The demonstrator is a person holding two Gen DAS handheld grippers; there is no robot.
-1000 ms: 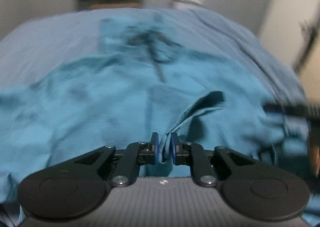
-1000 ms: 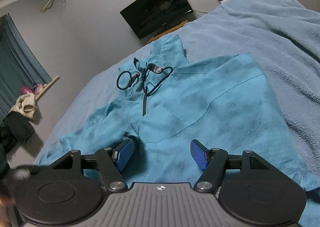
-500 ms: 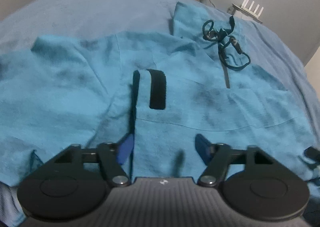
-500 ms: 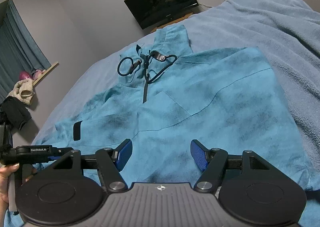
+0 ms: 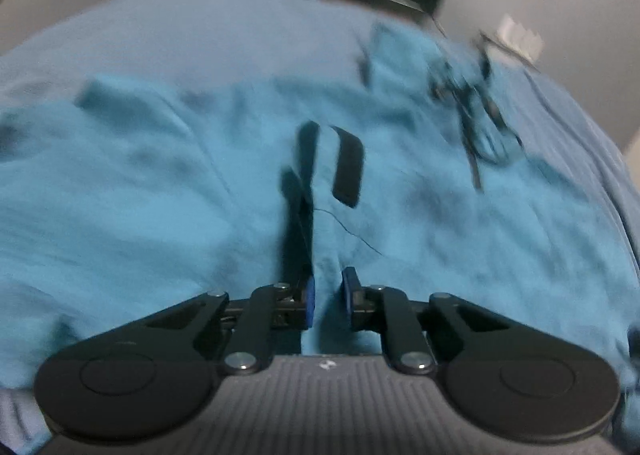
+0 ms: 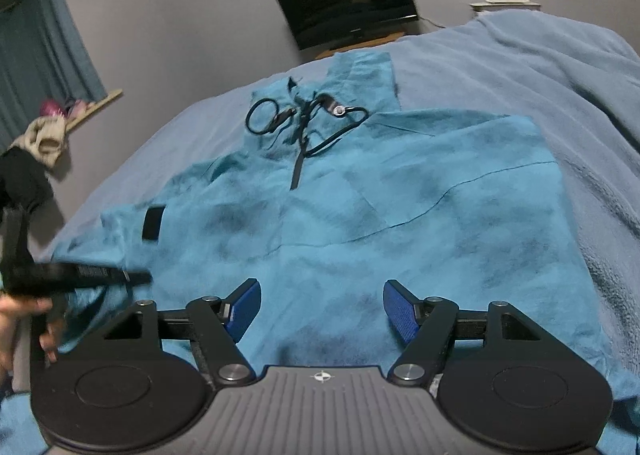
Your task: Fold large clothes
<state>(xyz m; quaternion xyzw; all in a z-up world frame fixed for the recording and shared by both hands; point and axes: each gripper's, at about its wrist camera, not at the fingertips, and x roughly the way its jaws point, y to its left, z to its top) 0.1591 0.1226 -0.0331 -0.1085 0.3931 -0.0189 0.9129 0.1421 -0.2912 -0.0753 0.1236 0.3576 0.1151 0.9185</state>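
the teal jacket (image 6: pixel 400 207) lies spread on the bed (image 6: pixel 560 67). the left gripper (image 5: pixel 327 293) is nearly closed around a sleeve fold — mid-fold, likely. the right gripper (image 6: pixel 320 309) hovers wide apart over the near hem — next it needs a grip there.

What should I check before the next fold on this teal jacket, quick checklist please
1. Left tool gripping fabric: cannot tell; fingers nearly closed around a fold of the teal jacket, view blurred.
2. Right tool free to grab: ok; open, hovering above the hem, nothing between its fingers.
3. Jacket body flat on the blue blanket: ok on the right side; left side rumpled.
4. Sleeve with the black cuff strap folded onto the body: ok.
5. Black drawcord tucked away: not ok; looped loose at the collar.
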